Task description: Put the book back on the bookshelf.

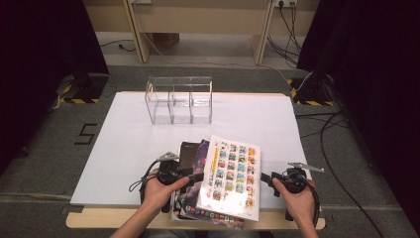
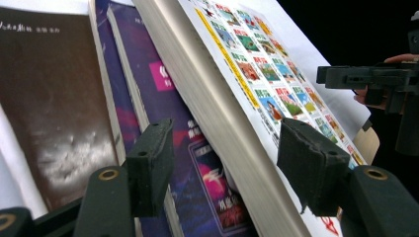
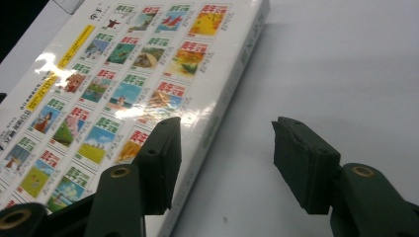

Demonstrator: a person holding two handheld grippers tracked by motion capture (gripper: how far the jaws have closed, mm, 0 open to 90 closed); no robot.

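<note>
While the books (image 1: 218, 183) lie stacked at the worktop's (image 1: 124, 144) near edge and the clear organizer (image 1: 179, 100) stands empty, both left tongs (image 2: 222, 163) and right tongs (image 3: 225, 163) gape wide, holding nothing, so filing has seemingly not begun.

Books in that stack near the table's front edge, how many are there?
3 can be told apart. The white picture-grid book lies on top, the purple book beneath it, the dark brown book farthest left. More may hide underneath.
</note>
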